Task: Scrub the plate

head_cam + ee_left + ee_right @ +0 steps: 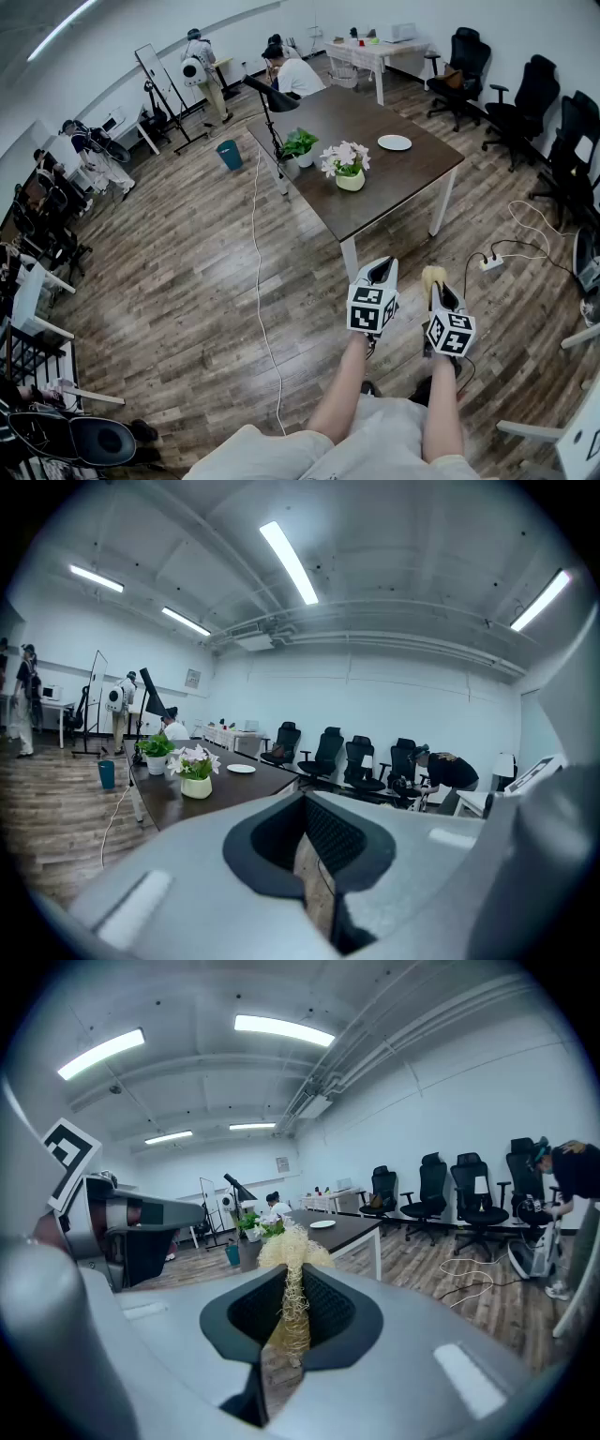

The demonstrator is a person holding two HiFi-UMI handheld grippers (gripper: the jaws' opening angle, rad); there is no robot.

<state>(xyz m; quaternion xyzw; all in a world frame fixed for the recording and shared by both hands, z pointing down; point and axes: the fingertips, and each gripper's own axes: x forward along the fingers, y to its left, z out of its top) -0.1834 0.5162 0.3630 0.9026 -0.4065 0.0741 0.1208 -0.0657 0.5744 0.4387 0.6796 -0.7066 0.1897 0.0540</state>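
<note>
A white plate [394, 142] lies on the dark brown table [412, 173], far ahead of me; it also shows small as the plate [241, 769] in the left gripper view and the plate [322, 1224] in the right gripper view. My left gripper [382, 266] hangs over the wooden floor short of the table's near corner, its jaws shut with nothing between them [302, 801]. My right gripper [434, 282] is beside it, shut on a pale straw-fibre scrubber [432, 275] whose tuft [292, 1249] sticks out past the jaws [295, 1288].
A white pot of pink flowers [349, 167] and a green plant [301, 145] stand on the table's near half. A power strip [491, 263] and cables lie on the floor at right. Black office chairs [525, 103] line the right wall. A teal bin [229, 154] and people are at the back.
</note>
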